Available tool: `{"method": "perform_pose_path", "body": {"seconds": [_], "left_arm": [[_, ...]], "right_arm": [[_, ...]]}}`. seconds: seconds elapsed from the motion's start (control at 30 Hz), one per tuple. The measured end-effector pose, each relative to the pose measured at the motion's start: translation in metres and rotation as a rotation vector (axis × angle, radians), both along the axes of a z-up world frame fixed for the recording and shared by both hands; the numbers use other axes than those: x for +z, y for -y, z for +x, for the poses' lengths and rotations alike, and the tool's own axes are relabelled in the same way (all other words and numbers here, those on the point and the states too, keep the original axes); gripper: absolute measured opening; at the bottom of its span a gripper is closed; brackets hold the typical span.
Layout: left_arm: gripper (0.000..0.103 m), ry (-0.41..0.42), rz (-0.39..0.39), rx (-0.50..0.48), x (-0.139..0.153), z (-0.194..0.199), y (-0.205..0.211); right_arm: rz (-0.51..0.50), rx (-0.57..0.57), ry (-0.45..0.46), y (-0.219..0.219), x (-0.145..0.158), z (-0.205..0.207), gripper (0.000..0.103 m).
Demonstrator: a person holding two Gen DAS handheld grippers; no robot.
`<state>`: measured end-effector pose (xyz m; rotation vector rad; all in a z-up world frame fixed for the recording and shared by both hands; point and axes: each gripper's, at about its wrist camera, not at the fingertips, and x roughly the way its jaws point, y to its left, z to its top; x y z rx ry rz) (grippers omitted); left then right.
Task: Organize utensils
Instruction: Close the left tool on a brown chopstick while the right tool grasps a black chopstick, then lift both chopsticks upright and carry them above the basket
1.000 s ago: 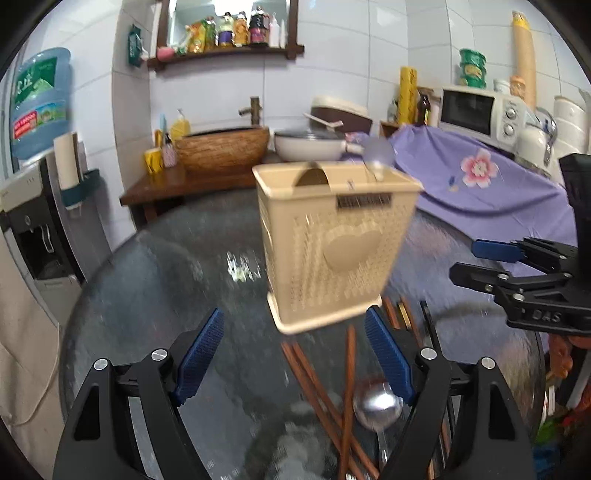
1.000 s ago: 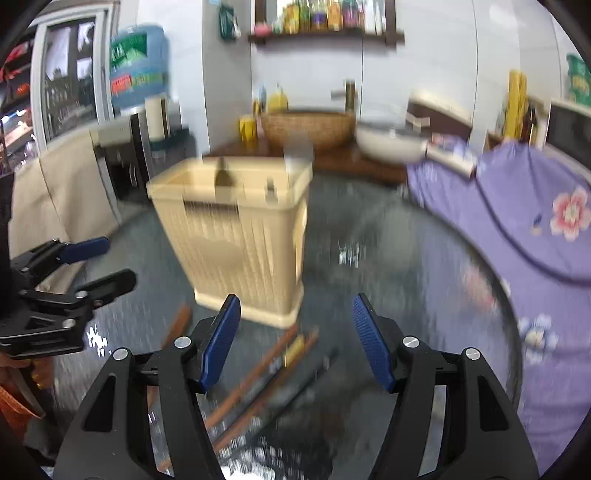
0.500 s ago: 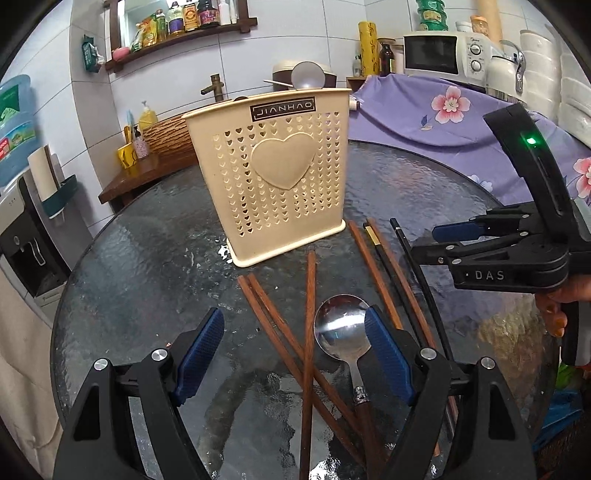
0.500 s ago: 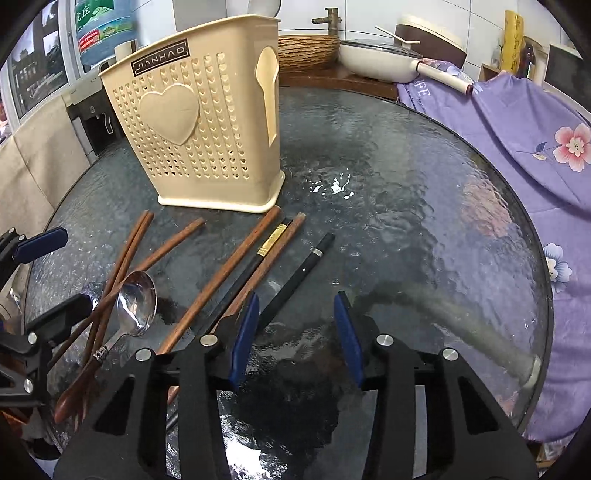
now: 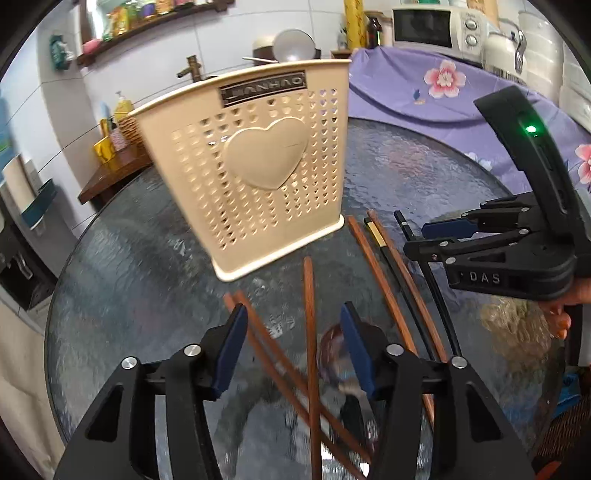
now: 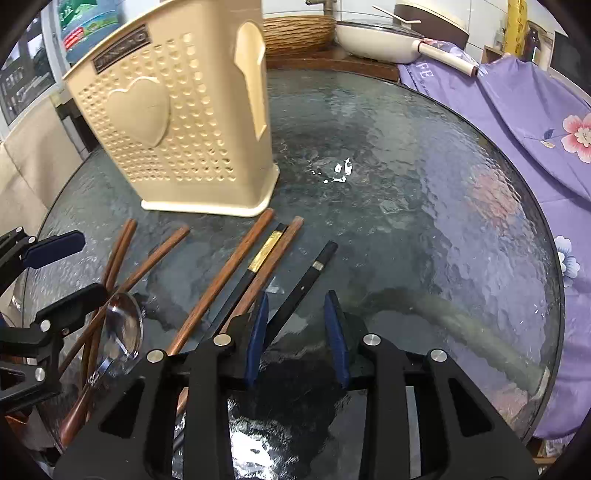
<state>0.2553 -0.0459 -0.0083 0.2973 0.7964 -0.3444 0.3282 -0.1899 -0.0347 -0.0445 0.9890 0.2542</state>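
A cream perforated utensil holder (image 5: 258, 166) (image 6: 177, 122) stands on the round glass table (image 6: 406, 166). In front of it lie several brown chopsticks (image 5: 309, 332) (image 6: 221, 280), black chopsticks (image 6: 310, 273) and a metal spoon (image 6: 123, 326). My left gripper (image 5: 293, 325) hangs low over the table with its jaws closing. A brown chopstick runs between its fingers and the pads stand clear of it. My right gripper (image 6: 295, 306) is also closing, with a black chopstick passing between its fingers untouched. Each gripper shows in the other's view: the right gripper (image 5: 432, 238), the left gripper (image 6: 66, 273).
A purple floral cloth (image 6: 535, 110) covers the counter right of the table. A white pan (image 6: 376, 40) and a woven basket (image 6: 295, 29) sit behind the holder. A microwave (image 5: 428, 26) stands at the back right. A hand (image 5: 561, 317) holds the right gripper.
Both grippers have sunk towards the chopsticks and tipped downward. Both pairs of jaws have narrowed. The holder, chopsticks and spoon have stayed in place.
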Motion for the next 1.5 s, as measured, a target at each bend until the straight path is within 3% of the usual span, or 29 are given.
{"method": "perform_pose_path", "body": {"seconds": [0.3,0.4,0.93,1.3,1.5], "left_arm": [[0.035,-0.102,0.061,-0.044,-0.017,0.034,0.025],[0.032,-0.125,0.072,-0.032,-0.025,0.039,0.026],[0.008,-0.181,0.013,-0.016,-0.025,0.057,0.024],[0.007,-0.159,0.007,0.012,-0.027,0.054,0.027],[0.007,-0.120,-0.052,0.027,-0.007,0.045,0.014]], "right_arm": [[-0.060,-0.039,-0.007,-0.006,0.001,0.023,0.029],[-0.059,-0.049,-0.010,-0.009,0.000,0.024,0.023],[-0.004,-0.035,-0.037,-0.005,-0.002,0.040,0.013],[0.069,-0.044,-0.034,0.008,-0.006,0.055,0.008],[0.149,-0.036,0.007,0.022,0.007,0.052,0.008]]}}
